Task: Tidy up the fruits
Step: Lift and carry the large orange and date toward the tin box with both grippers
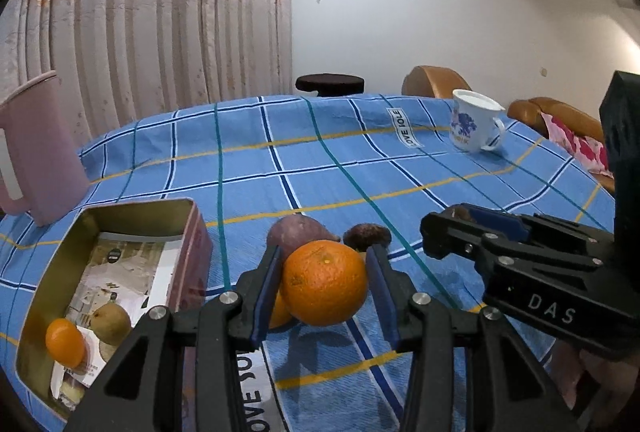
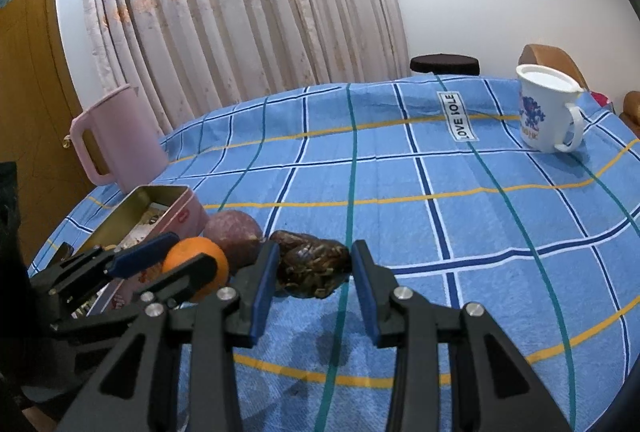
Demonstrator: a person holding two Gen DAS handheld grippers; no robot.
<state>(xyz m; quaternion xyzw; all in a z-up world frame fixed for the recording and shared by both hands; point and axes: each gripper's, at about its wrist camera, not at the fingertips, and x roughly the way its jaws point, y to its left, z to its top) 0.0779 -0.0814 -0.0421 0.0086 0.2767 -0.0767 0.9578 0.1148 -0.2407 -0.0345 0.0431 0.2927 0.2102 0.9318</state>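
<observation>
My left gripper [image 1: 325, 286] is shut on an orange [image 1: 325, 282] and holds it above the blue checked cloth, just right of the pink tin box [image 1: 192, 232]. The tin holds a small orange [image 1: 64, 342] and a pear [image 1: 110, 324]. A second orange [image 1: 278, 310] peeks out behind the left finger. A purple sweet potato [image 1: 296, 234] and a dark brown wrinkled fruit [image 1: 366, 234] lie behind. My right gripper [image 2: 314, 282] is open around the dark fruit [image 2: 312, 264], its fingers on either side. The left gripper [image 2: 172, 264] with its orange also shows in the right wrist view.
A pink jug [image 1: 32, 147] stands at the far left behind the tin. A white mug with blue print [image 1: 474, 119] stands at the far right of the table [image 1: 360, 159]. Chairs and a dark stool [image 1: 330, 83] are beyond the far edge.
</observation>
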